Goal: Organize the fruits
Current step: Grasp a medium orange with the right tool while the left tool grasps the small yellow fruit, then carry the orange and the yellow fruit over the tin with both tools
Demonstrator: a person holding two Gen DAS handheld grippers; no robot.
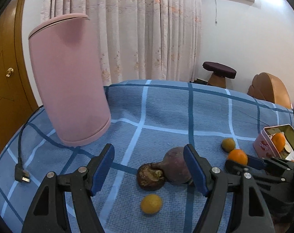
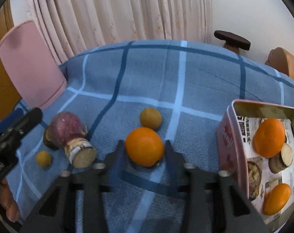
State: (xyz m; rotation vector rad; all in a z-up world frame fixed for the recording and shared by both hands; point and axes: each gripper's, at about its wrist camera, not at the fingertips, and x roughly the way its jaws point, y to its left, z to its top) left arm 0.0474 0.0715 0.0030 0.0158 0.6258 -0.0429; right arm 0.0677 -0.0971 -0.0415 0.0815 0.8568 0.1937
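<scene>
My right gripper (image 2: 145,147) is shut on an orange (image 2: 144,146), low over the blue checked cloth; the orange also shows in the left wrist view (image 1: 237,156). A pink tin (image 2: 230,141) to its right holds two oranges (image 2: 269,137). My left gripper (image 1: 150,169) is open and empty above a purple root vegetable (image 1: 176,165), a dark brown fruit (image 1: 150,176) and a small yellow fruit (image 1: 151,203). Another yellow fruit (image 1: 228,144) lies behind the held orange.
A tall pink cylinder (image 1: 69,81) stands at the back left of the table. A black power plug and cable (image 1: 21,172) lie at the left edge. Curtains, a stool (image 1: 219,71) and a chair stand behind the table.
</scene>
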